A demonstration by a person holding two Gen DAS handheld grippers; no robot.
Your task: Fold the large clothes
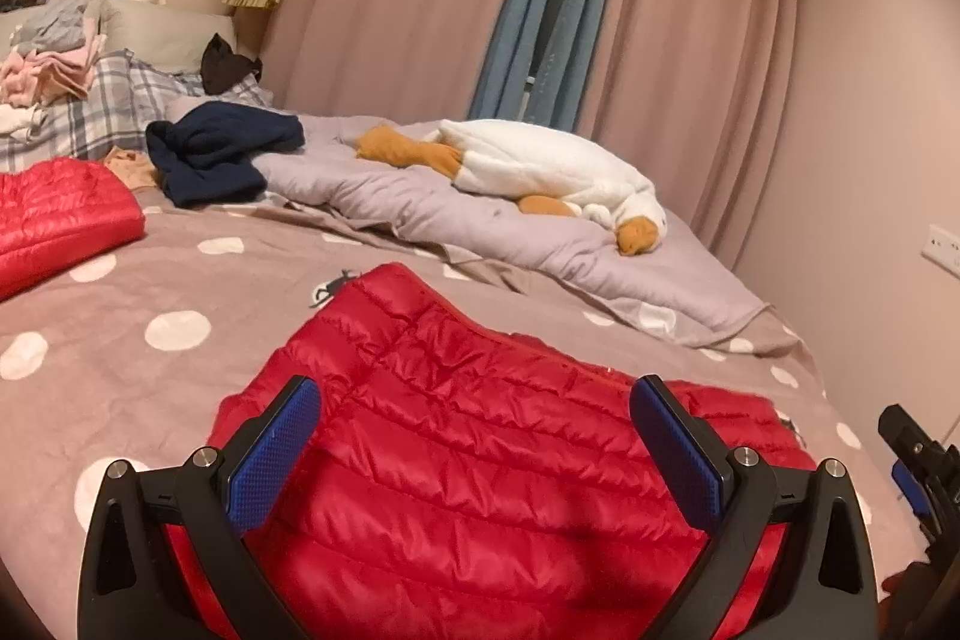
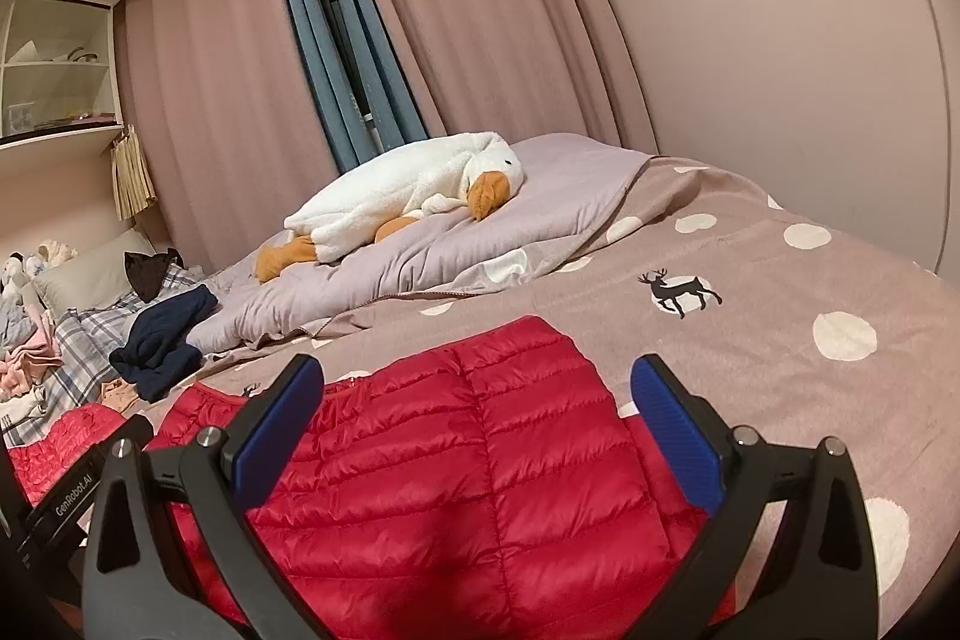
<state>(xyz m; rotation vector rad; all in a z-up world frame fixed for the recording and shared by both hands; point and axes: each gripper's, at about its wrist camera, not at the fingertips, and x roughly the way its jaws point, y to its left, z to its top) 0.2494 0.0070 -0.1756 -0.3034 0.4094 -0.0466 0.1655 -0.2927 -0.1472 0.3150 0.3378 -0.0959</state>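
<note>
Both tongs are wide open, holding nothing: left tongs [image 1: 474,436] and right tongs [image 2: 477,418] hover over the red puffer jacket [image 1: 456,460], which lies flat on the near part of the polka-dot bed [image 1: 150,340]. Plush goose [image 1: 540,166] sits far back on the grey quilt [image 1: 420,214].

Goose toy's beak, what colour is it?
Orange beak on the white goose toy, clearest in the right wrist view.

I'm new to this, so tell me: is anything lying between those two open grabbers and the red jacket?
Nothing visible. The red jacket lies spread directly under the open left gripper and right gripper; the goose and navy garment lie farther up the bed.
</note>
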